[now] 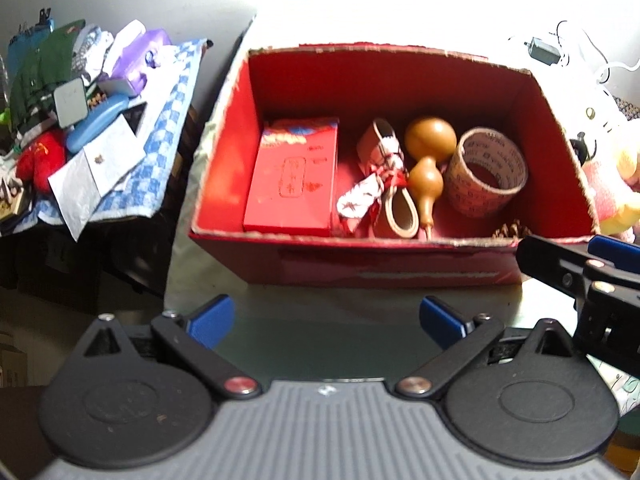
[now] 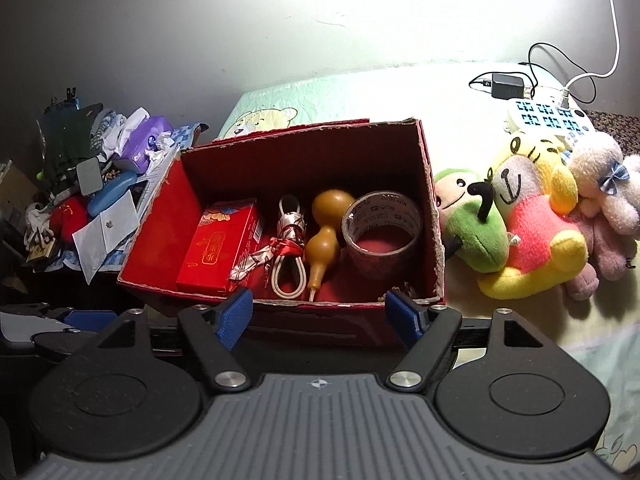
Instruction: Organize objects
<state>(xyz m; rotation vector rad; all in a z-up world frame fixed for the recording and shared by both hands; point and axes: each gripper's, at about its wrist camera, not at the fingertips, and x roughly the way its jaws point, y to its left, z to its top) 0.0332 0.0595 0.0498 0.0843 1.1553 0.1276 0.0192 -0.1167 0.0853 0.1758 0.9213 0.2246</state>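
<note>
Red box [image 2: 434, 216] dead ahead of both tools; right tool [image 2: 320, 316] nearer, wide, empty; left tool [image 1: 326, 320] likewise.

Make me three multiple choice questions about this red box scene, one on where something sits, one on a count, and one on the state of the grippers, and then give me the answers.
1. Where does the tape roll sit in the red cardboard box?
A. At the right end, beside the gourd
B. At the left end
C. Outside on the bed

2. How many plush toys lie to the right of the box?
A. One
B. Three
C. Six

3. What state are the two grippers in?
A. Both shut on objects
B. Both open and empty
C. One holds the tape

Answers:
1. A: the roll stands right of the gourd, against the box's right wall.
2. B: a green plush, a yellow and pink plush and a pale pink plush lie there.
3. B: the left gripper and right gripper each show spread blue pads with nothing between.
</note>
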